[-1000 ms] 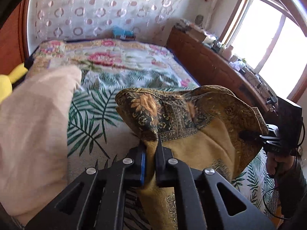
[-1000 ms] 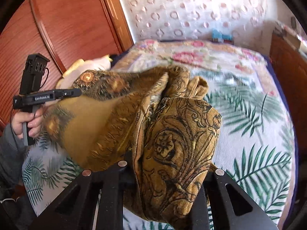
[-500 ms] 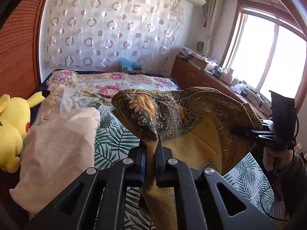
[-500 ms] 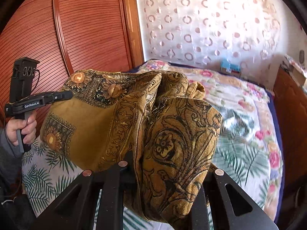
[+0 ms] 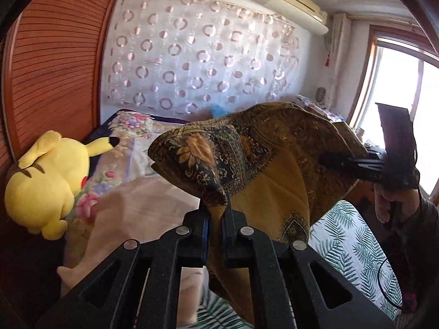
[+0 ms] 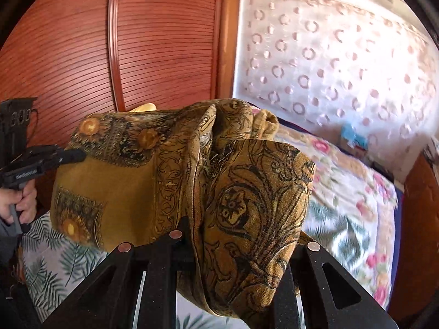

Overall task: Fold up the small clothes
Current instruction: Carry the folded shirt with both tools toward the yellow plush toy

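Note:
A mustard-gold garment with dark floral borders hangs in the air above the bed, stretched between both grippers. My left gripper is shut on one bunched corner of it. Seen from the left wrist, the right gripper grips the far edge at the right, held by a hand. From the right wrist view the garment drapes thickly over my right gripper, hiding its fingertips; it is shut on a thick fold. The left gripper pinches the cloth at the left.
The bed has a palm-leaf and floral cover. A pale pink cloth lies on its left side by a yellow plush toy. A wooden wardrobe stands at the left, a patterned curtain behind, a window at the right.
Both grippers have risen with the garment held between them, lifting it higher off the bed. The views have tilted up, so the wall, curtain and wardrobe fill more of the frames.

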A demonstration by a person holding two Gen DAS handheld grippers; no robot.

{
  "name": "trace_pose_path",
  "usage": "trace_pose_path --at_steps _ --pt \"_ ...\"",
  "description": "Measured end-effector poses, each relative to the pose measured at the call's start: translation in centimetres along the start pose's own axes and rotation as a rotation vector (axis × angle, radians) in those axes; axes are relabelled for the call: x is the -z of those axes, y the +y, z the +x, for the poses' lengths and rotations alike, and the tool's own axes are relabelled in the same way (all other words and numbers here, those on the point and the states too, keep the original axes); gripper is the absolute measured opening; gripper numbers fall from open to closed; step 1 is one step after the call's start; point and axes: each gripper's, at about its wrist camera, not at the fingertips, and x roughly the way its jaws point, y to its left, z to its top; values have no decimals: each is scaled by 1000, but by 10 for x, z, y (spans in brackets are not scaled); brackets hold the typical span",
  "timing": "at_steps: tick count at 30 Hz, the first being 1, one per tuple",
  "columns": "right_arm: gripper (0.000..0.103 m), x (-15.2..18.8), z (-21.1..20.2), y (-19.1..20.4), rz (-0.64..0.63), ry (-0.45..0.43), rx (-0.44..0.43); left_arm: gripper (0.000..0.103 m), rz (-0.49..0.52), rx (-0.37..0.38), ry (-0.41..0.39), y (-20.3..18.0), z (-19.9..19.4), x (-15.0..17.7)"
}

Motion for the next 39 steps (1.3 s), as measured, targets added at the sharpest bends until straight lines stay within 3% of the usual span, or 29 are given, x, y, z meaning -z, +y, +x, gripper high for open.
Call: trace_pose_path --at_steps 10,19,23,26,31,34,36,39 --pt "19 -68 87 28 -167 57 -93 8 -152 -81 -26 56 -26 29" --pt "21 -118 163 58 -281 83 -128 8 -244 -143 45 80 -16 64" --pt "42 -122 186 59 -216 93 -64 8 -230 -189 80 84 -7 69" --pt "52 -123 191 45 -125 66 -17 8 -228 -212 95 88 -5 71" --pt "53 -113 196 40 -64 16 49 9 -215 -247 109 93 -3 72" --pt "53 -118 201 60 -50 -47 159 9 -209 -251 110 92 -3 73" --pt "53 -122 199 63 -15 -76 142 9 -198 -259 108 91 -3 73" --pt "53 -117 203 68 1 -46 9 11 -187 -269 115 91 -2 72"
